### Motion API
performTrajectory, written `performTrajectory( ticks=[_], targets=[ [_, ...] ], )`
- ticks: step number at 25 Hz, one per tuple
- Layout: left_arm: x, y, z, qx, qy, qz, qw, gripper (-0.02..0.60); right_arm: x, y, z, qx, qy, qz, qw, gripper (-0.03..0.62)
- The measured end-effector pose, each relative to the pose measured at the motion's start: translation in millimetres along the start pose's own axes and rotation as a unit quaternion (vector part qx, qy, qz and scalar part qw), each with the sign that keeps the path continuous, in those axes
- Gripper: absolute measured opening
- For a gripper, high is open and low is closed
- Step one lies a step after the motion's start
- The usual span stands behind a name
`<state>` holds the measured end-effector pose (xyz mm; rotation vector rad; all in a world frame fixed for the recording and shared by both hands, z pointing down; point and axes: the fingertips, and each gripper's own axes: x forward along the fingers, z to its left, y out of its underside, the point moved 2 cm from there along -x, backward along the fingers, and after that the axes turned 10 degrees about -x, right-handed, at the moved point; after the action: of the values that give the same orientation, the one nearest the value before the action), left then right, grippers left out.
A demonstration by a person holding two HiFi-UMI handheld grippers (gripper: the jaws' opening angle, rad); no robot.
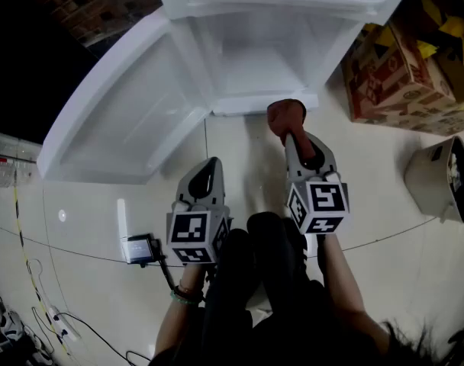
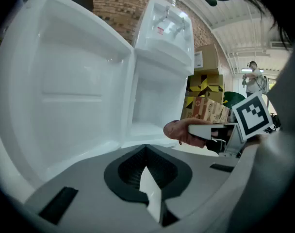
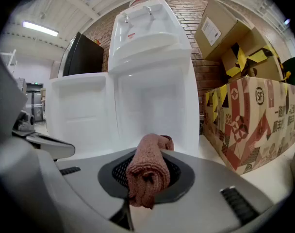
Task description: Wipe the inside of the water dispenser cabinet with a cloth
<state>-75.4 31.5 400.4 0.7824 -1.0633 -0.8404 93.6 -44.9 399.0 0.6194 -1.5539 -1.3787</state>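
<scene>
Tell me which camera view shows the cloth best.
The right gripper view: the rolled reddish cloth sits close up, clamped in the right hand-held gripper. The head view shows only its end from above; the left gripper view shows it small, side-on.

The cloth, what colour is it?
The cloth is reddish-brown, clearest in the right gripper view.

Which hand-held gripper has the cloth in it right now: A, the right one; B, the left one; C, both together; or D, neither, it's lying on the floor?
A: the right hand-held gripper is shut on the rolled reddish cloth, while the left hand-held gripper has its jaws together with nothing between them.
</scene>
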Motion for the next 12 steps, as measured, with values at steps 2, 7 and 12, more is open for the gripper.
performTrajectory(
  ticks=[2, 7, 12],
  targets=[
    [-4, 4, 5, -0.007, -0.002, 0.008, 0.9999, -0.014, 12, -3, -3, 0.007, -0.001, 0.002, 1.000, 0.078],
    [-10, 6, 18, -0.025, -0.003, 0.014, 0.9996, -0.015, 54, -19, -5, 0.011, -0.017, 0.006, 1.000, 0.078],
    [-18, 8, 35, -0.043, -0.015, 0.015, 0.9989, -0.015, 99, -40, 6, -0.040, -0.041, 0.004, 0.998, 0.078]
  ],
)
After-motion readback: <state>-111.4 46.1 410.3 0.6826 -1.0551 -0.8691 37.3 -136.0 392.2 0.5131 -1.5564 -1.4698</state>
